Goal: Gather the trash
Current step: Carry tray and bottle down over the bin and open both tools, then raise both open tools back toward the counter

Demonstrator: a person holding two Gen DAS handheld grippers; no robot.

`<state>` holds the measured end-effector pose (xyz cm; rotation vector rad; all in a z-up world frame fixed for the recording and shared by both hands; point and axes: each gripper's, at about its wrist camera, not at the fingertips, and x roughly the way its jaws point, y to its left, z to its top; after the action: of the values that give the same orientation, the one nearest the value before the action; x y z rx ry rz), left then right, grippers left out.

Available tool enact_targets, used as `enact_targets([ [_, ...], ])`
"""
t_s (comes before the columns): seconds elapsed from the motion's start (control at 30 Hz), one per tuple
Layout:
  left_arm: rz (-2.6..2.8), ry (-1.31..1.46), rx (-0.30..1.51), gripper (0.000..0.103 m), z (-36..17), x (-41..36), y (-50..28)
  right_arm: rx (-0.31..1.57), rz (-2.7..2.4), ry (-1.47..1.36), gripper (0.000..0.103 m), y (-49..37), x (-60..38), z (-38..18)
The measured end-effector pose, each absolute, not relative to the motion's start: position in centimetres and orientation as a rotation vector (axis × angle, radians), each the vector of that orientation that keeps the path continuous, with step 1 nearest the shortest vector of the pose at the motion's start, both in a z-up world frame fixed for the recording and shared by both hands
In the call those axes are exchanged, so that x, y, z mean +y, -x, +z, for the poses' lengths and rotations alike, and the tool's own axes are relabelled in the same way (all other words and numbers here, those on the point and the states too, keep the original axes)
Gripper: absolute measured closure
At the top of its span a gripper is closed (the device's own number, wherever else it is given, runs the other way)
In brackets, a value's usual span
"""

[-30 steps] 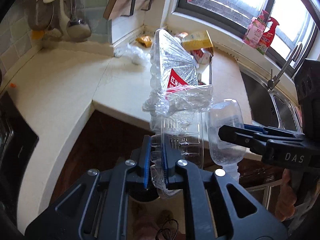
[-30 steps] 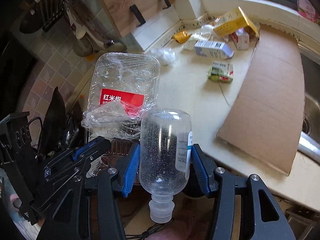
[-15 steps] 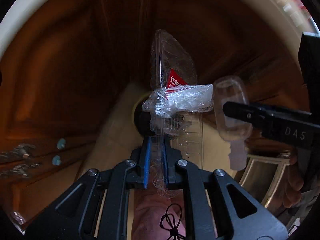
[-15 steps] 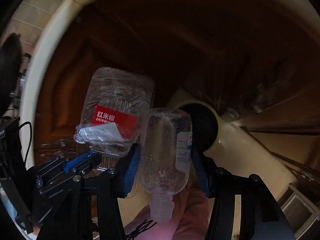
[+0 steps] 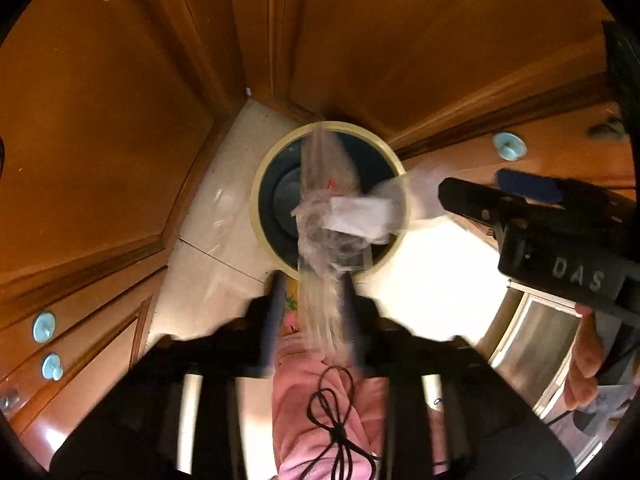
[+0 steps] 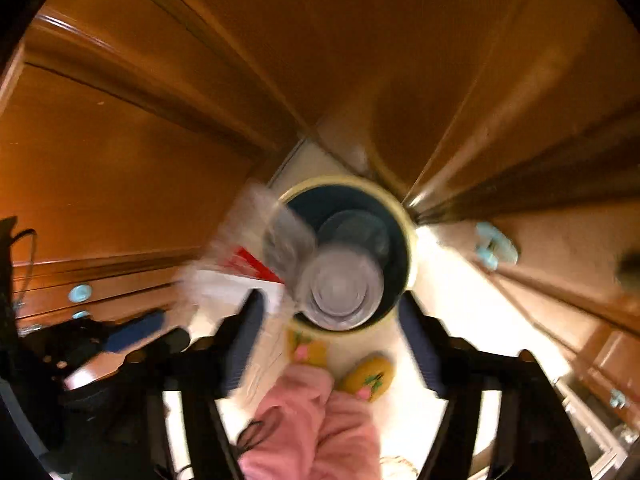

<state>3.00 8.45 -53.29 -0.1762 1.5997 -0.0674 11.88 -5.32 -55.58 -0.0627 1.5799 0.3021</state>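
A round bin with a yellow rim (image 5: 256,208) and a dark inside stands on the floor straight below both grippers. The clear plastic tray (image 5: 320,216) with crumpled wrap hangs over the bin's mouth, its blurred lower end between the pads of my left gripper (image 5: 314,312). Those jaws are opening and do not press on it. In the right wrist view the clear bottle (image 6: 340,284) is seen end-on over the bin (image 6: 409,240), loose between the widely spread, opening jaws of my right gripper (image 6: 331,308). The tray (image 6: 244,264) with its red label is beside the bottle, to its left.
Brown wooden cabinet doors (image 5: 100,120) with pale blue knobs (image 5: 43,326) close in around the bin in a corner. The floor is pale tile (image 5: 208,248). A person's pink trouser leg (image 6: 316,424) and yellow slippers (image 6: 370,372) are just below the bin.
Both grippers have dropped from counter height and tipped down over the bin. Both sets of jaws have spread, and the tray and bottle are no longer clamped.
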Motion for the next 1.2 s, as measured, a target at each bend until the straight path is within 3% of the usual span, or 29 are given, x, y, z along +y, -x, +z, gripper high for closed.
enact_targets([
  [0.03, -0.06, 0.177, 1.596, 0.041, -53.4, 8.8, -3.2, 1.568, 0.29, 0.083, 0.022, -12.1, -5.3, -55.8],
  [0.07, -0.045, 0.175, 1.587, 0.038, -53.4, 8.8, -3.3, 1.568, 0.282, 0.088, 0.022, -12.3, -5.5, -55.9],
  [0.37, 0.003, 0.16, 1.554, 0.038, -50.6, 9.7, -3.6, 1.616, 0.291, 0.037, 0.022, -11.8, -8.0, -53.7],
  [0.6, -0.026, 0.159, 1.542, 0.038, -47.3, 10.9, -3.5, 1.603, 0.328, 0.039, 0.022, -9.5, -7.6, -48.0],
  [1.2, -0.064, 0.114, 1.323, 0.041, -23.8, 10.1, 1.0, 1.317, 0.401, 0.059, 0.022, -3.7, -7.0, -23.1],
])
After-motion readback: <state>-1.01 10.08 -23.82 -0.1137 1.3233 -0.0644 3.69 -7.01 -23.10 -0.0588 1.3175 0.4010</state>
